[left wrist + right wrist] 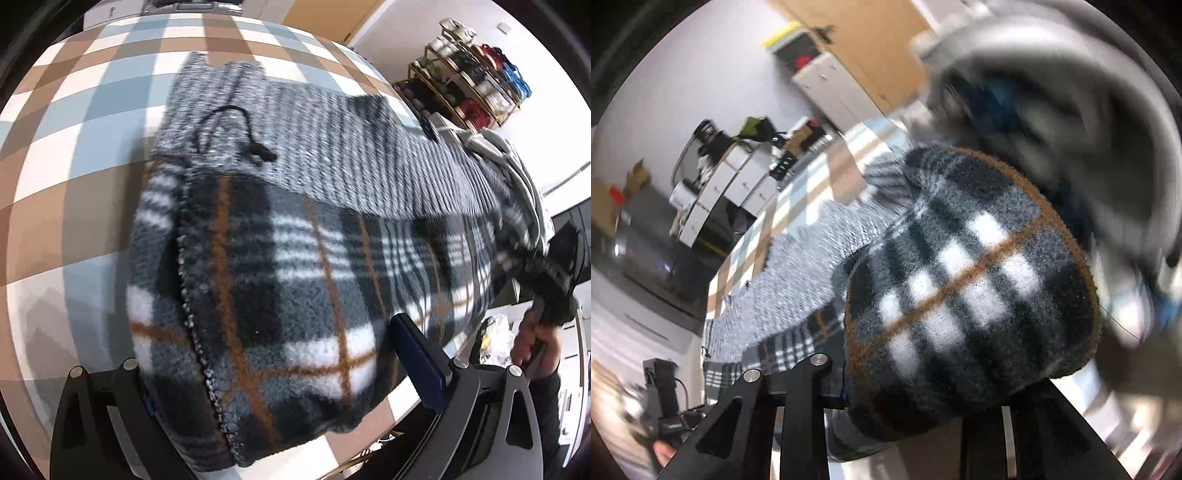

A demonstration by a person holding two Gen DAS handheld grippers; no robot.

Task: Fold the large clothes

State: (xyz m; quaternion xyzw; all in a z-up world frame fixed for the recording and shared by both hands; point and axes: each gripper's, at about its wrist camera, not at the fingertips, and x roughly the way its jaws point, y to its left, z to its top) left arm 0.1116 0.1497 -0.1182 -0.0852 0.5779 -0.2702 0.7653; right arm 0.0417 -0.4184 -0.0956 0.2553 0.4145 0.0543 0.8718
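A plaid fleece garment with a grey knit side and a black drawstring lies on the checked tablecloth. My left gripper stands wide, and the garment's folded near end bulges between its fingers. I cannot tell whether the pads press on it. At the far right, the right gripper holds the other end lifted off the table. In the right wrist view a bunch of plaid fleece covers the fingertips of my right gripper, which is shut on it.
A shelf of coloured spools stands beyond the table's right edge. Grey clothes lie by the garment's far end, blurred in the right wrist view. White drawer units stand behind the table. A hand holds the right gripper.
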